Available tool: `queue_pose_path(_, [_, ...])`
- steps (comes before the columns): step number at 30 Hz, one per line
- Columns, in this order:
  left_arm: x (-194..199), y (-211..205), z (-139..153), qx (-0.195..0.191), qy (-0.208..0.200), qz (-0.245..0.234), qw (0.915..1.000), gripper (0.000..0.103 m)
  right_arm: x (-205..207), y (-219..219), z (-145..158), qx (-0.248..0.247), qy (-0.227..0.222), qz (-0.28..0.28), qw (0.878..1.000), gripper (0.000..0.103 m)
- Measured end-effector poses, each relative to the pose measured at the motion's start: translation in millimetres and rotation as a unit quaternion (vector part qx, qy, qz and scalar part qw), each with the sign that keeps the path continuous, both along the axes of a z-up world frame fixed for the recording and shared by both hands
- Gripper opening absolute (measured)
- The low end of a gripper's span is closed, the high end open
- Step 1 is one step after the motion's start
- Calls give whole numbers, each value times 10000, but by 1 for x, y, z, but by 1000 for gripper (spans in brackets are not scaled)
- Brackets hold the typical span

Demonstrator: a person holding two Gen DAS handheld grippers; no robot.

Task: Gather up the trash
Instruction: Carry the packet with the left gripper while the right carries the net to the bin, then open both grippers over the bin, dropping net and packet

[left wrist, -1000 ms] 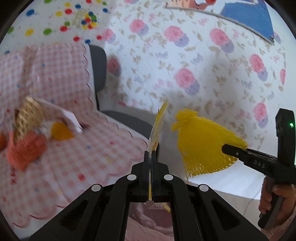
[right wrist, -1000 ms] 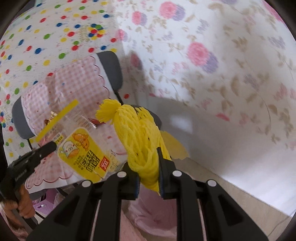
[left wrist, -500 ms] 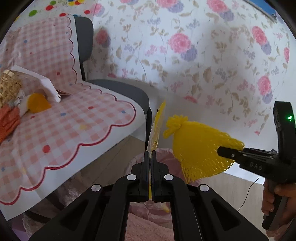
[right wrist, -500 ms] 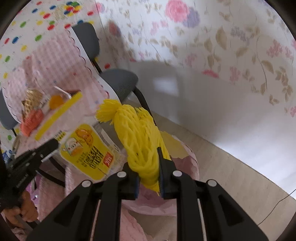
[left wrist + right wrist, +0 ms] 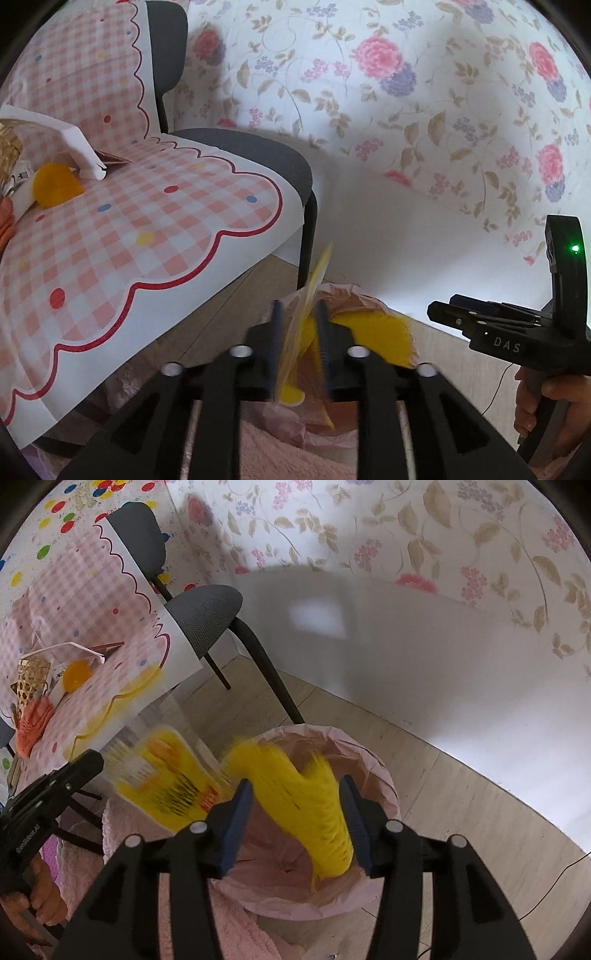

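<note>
Below, a pink-lined trash bin (image 5: 373, 764) is standing on the wood floor beside a grey chair (image 5: 207, 616), whose seat is carrying a pink checked cloth (image 5: 129, 229) with more litter on it. Over the bin's mouth, a yellow foam net sleeve (image 5: 306, 805) is dropping, blurred, its long axis slanting from upper left down to lower right, tasselled end uppermost. It is lying between the fingers of the right gripper (image 5: 299, 819), whose jaws have just been opening and are standing well apart, with only the right pad possibly still brushing it. Left of it, a flat yellow printed snack wrapper (image 5: 170, 786) is also blurring, standing edge-on and near upright between the fingers of the left gripper (image 5: 297, 343); these have just been opening too, parted narrowly and no longer pinching it.
</note>
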State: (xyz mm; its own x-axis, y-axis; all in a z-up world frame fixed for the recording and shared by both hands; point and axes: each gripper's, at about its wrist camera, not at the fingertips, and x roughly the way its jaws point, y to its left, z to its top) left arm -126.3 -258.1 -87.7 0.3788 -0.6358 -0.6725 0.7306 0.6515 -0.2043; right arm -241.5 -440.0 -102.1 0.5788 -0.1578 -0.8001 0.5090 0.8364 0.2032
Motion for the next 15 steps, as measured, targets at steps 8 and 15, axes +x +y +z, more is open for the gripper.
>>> queue_pose_path(8, [0, 24, 27, -41, -283, 246, 9993, 40, -2, 7, 34, -277, -366, -23, 9989, 48])
queue_pose_path(15, [6, 65, 50, 2, -341, 669, 9972, 44, 4, 31, 71, -591, -672, 240, 9957, 52])
